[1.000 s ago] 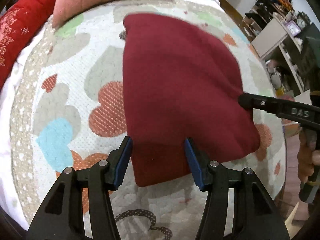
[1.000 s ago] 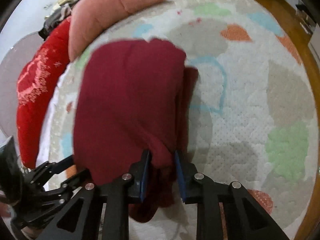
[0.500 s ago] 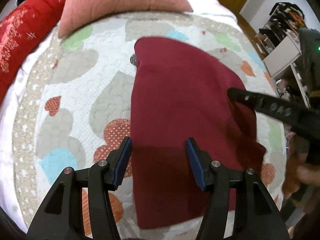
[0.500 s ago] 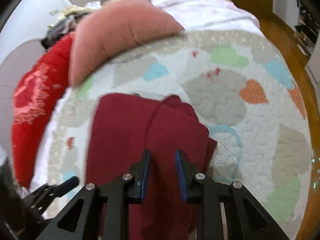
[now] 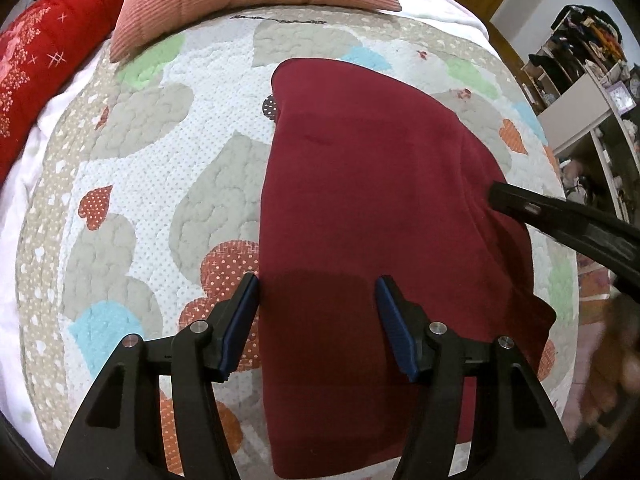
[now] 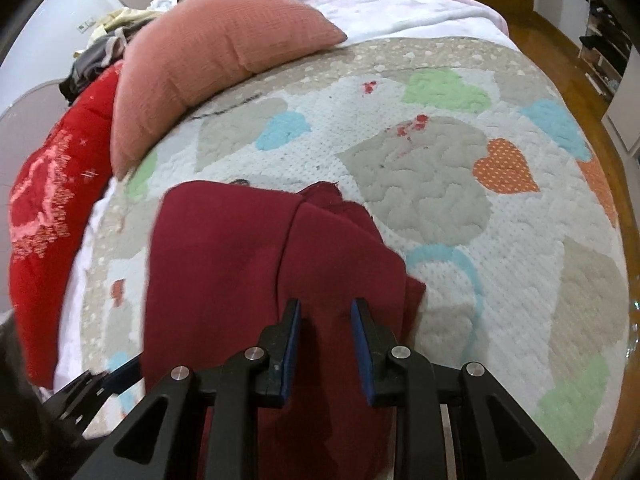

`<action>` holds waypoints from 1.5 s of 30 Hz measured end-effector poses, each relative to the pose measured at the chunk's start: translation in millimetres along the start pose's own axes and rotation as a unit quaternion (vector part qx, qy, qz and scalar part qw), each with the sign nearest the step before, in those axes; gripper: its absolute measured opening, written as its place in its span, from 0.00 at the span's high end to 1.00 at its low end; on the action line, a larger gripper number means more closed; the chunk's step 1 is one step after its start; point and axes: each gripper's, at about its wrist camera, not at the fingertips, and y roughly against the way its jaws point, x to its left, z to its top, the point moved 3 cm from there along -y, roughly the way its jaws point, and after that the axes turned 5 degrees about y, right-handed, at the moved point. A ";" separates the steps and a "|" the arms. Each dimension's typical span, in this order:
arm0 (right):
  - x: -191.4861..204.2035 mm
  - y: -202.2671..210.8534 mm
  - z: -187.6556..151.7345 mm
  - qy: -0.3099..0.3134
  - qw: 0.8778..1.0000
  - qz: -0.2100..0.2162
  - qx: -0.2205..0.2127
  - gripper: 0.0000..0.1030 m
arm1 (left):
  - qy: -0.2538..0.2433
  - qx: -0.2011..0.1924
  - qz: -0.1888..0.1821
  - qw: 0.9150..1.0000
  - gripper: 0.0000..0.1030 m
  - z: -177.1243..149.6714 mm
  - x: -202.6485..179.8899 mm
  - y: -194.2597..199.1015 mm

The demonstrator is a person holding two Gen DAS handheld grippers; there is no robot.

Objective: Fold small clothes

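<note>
A dark red garment lies folded flat on the heart-patterned quilt. It also shows in the right wrist view, with a narrower layer folded along its right side. My left gripper is open and empty, raised above the garment's near end. My right gripper is open and empty above the garment's right fold; one of its fingers shows at the right in the left wrist view.
A pink cushion and a red blanket lie at the far left of the bed. Shelves with clutter stand to the right. The quilt's right edge borders a wooden floor.
Both grippers have lifted up and back from the garment. My right gripper has let go of the cloth and opened. The garment now lies flat on the quilt.
</note>
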 end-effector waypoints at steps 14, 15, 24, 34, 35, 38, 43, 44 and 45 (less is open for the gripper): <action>-9.1 16.9 -57.3 -0.019 0.999 0.026 0.001 0.51 | 0.041 0.011 -0.058 0.997 0.31 -5.1 17.6 7.2; -14.6 24.0 -56.3 -0.029 0.999 0.027 -0.012 0.44 | 0.043 0.013 -0.065 0.997 0.31 -5.7 20.7 8.6; -36.8 -23.3 -62.8 -0.084 0.986 0.145 0.010 0.31 | 0.053 0.038 -0.118 0.991 0.21 -3.7 22.4 -21.9; -10.8 -9.3 -62.8 -0.068 0.984 0.166 0.003 0.59 | 0.021 0.032 -0.143 0.989 0.50 -11.0 18.2 1.2; -1.6 -0.1 -63.2 -0.059 0.983 0.172 0.000 0.60 | 0.015 0.029 -0.138 0.990 0.50 -15.4 20.9 10.8; 22.3 16.6 -71.1 -0.053 0.978 0.202 0.000 0.60 | 0.017 0.019 -0.122 0.992 0.50 -32.8 39.7 39.5; 52.1 -1.8 -103.1 -0.063 0.973 0.216 0.045 0.55 | 0.040 0.049 -0.067 0.996 0.50 -65.2 77.4 31.4; 53.9 -12.6 -111.9 -0.066 0.976 0.196 0.070 0.49 | 0.044 0.056 -0.058 0.996 0.43 -69.3 83.1 26.3; 54.8 -20.5 -119.1 -0.060 0.981 0.160 0.093 0.47 | 0.052 0.056 -0.065 0.995 0.39 -71.4 87.0 24.7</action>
